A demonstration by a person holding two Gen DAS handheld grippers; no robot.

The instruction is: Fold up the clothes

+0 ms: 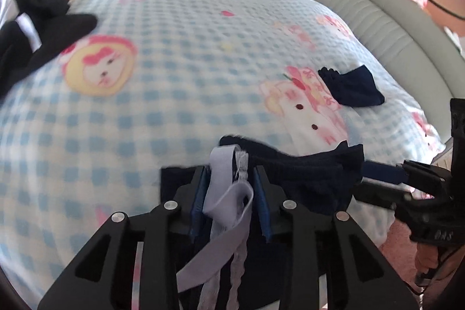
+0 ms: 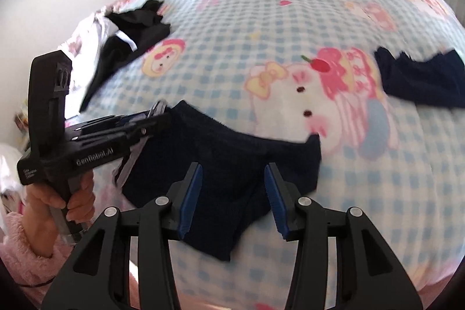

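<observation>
A dark navy garment (image 2: 221, 164) with pale lilac straps (image 1: 223, 193) lies near the front edge of the bed. My left gripper (image 1: 229, 179) is shut on the straps and the garment's left corner; it also shows in the right wrist view (image 2: 157, 118). My right gripper (image 2: 232, 188) is open, its blue pads on either side of the garment's middle, just above it. In the left wrist view it (image 1: 377, 170) reaches in from the right at the garment's edge.
The bed (image 1: 180, 95) has a blue checked cartoon cover. A small folded navy piece (image 1: 351, 89) lies to the right. A black and white clothes pile (image 2: 128, 31) lies at the left. A grey padded headboard (image 1: 383, 25) runs along the right.
</observation>
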